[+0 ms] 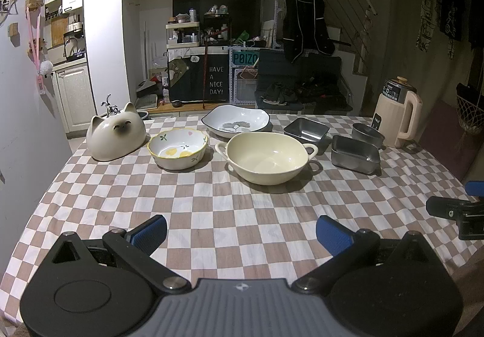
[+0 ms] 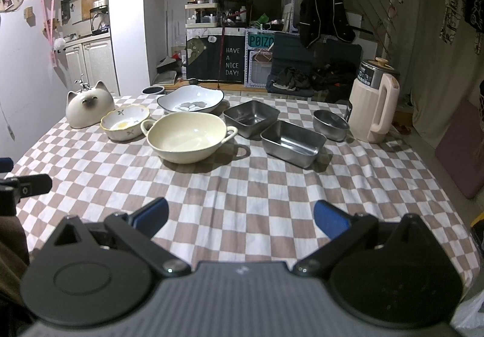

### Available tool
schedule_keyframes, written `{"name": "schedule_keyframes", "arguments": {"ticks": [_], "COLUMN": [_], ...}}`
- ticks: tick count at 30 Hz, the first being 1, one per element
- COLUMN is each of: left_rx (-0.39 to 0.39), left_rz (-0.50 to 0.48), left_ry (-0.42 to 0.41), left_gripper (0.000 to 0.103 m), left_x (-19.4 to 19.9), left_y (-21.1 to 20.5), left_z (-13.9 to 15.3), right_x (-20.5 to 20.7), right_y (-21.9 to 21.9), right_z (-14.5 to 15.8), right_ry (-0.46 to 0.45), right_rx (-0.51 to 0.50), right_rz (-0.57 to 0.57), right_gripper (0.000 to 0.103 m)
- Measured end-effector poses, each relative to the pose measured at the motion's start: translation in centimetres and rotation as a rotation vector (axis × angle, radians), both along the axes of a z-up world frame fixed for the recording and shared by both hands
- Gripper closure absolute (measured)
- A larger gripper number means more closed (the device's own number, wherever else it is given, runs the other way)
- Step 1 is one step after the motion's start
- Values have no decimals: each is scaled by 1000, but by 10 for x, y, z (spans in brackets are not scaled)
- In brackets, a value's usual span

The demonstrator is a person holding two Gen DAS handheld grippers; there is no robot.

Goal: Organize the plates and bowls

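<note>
Cream two-handled bowl (image 1: 267,156) stands upright mid-desk (image 1: 211,209), glossy and empty, just right of the lemon-painted bowl (image 1: 178,148). Three steel containers (image 2: 292,138) sit to its right. Left tongs (image 1: 241,229) and right tongs (image 2: 240,216) are wide, holding nothing.

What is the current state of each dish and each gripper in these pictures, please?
Left gripper: open, empty.
Right gripper: open, empty.
Cat bowl: upside down.
Flower bowl: upright, empty.
Cream bowl: upright, empty.
Blue-rimmed plate: upright, empty.
Square steel tray: upright, empty.
Long steel tray: upright, empty.
Round steel bowl: upright, empty.
Kettle: upright, lid on.
</note>
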State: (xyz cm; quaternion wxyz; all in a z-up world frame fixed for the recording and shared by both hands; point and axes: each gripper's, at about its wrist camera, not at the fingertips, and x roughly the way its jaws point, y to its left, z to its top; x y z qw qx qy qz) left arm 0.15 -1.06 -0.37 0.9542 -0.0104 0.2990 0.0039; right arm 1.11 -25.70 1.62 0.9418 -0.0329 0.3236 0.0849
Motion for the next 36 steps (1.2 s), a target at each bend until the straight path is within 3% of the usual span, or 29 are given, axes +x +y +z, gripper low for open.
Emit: {"name": "schedule_keyframes", "arguments": {"ticks": [22, 27, 36], "left_rx": [-4, -15, 13], "left_rz": [29, 54, 100], "left_ry": [5, -29, -123], "left_gripper": [0, 0, 0], "left_x": [1, 2, 19], "left_y": [6, 16, 36], "left_z": [0, 8, 30], "right_x": [2, 8, 24], "right_y": [3, 3, 17], "right_z": [-1, 1, 11], "right_ry": [-15, -26, -144], "right_rx": [18, 41, 57], "right_rz": [-7, -23, -20], "right_gripper": [0, 0, 0]}}
